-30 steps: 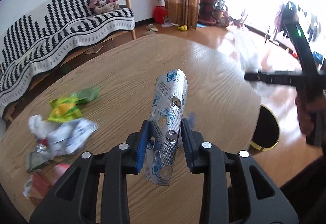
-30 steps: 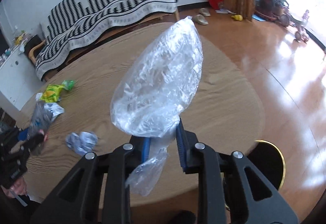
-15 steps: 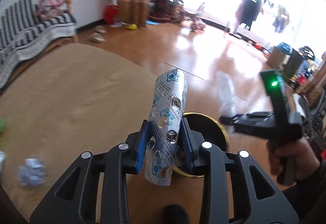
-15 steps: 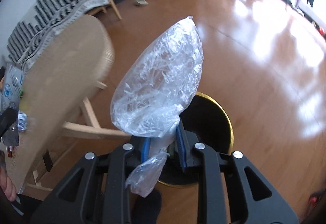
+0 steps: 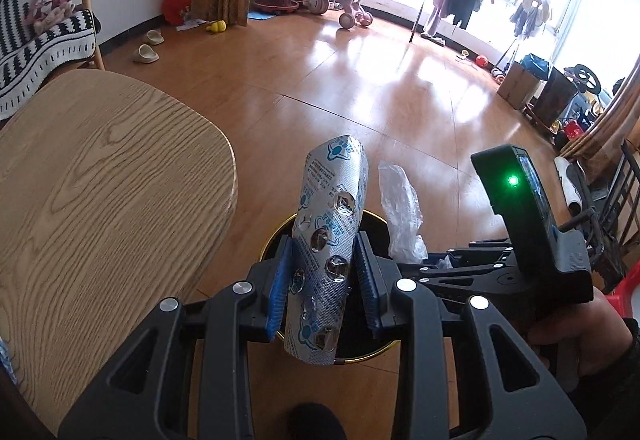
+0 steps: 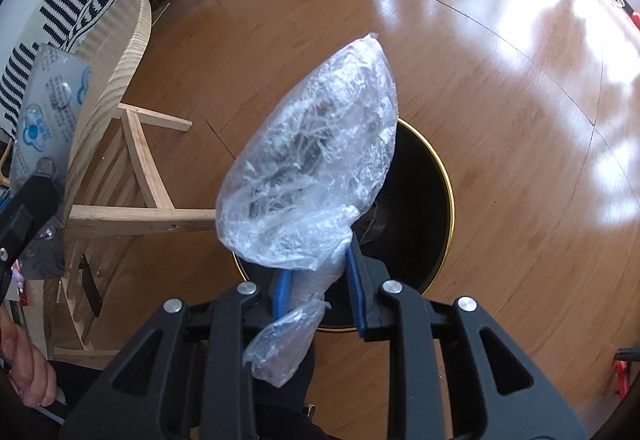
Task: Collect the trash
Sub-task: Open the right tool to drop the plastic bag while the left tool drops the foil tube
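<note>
Left gripper (image 5: 323,286) clamps blister pack (image 5: 329,240) upright between its pads, above the bin (image 5: 276,236) on the floor. Table (image 5: 108,176) to the left, bin just beside its edge. Right gripper (image 6: 318,282), to the right of the left one, holds plastic bag (image 6: 316,168) by its neck over the same bin (image 6: 436,176). Sofa (image 5: 36,40) behind the table.
</note>
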Demonstrator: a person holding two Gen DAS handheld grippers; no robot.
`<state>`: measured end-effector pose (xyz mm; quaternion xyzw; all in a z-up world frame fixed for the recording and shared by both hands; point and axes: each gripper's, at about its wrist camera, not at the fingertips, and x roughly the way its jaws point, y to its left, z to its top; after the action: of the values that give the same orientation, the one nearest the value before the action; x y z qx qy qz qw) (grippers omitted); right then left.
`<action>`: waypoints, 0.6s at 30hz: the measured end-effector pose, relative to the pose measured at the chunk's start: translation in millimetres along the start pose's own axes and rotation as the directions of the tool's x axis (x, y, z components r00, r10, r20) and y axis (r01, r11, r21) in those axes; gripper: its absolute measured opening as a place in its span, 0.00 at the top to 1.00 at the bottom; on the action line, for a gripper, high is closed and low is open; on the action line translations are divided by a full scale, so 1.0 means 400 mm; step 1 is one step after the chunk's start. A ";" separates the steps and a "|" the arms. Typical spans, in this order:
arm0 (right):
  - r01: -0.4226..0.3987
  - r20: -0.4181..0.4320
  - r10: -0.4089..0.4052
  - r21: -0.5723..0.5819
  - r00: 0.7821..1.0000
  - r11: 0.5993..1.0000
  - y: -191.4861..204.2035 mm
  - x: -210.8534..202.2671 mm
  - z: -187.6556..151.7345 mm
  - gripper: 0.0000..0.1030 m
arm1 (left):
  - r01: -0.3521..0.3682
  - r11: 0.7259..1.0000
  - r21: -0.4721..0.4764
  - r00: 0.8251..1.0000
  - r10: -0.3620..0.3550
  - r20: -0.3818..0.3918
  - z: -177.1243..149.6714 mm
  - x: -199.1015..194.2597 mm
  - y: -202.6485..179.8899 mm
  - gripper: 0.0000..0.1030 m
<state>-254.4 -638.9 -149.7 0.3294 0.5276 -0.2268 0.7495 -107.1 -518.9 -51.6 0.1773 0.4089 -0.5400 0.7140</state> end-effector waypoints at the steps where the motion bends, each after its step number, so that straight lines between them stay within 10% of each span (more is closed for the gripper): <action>1: 0.000 -0.002 0.000 -0.001 1.000 1.000 0.007 0.001 0.001 0.68 | -0.001 1.000 -0.003 1.000 0.001 -0.001 -0.002 -0.002 0.004 0.70; 4: 0.015 0.012 -0.015 -0.013 1.000 1.000 0.016 -0.007 0.002 0.38 | -0.005 1.000 -0.010 1.000 0.004 -0.008 -0.003 0.005 0.012 0.70; 18: 0.011 0.059 -0.014 0.048 0.998 0.999 -0.016 -0.050 0.008 0.38 | 0.005 1.000 -0.003 1.000 -0.005 -0.025 -0.014 0.014 0.004 0.70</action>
<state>-263.7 -645.8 -132.0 0.3371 0.5018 -0.2537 0.7551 -107.3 -517.8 -59.8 0.1822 0.4190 -0.5388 0.7078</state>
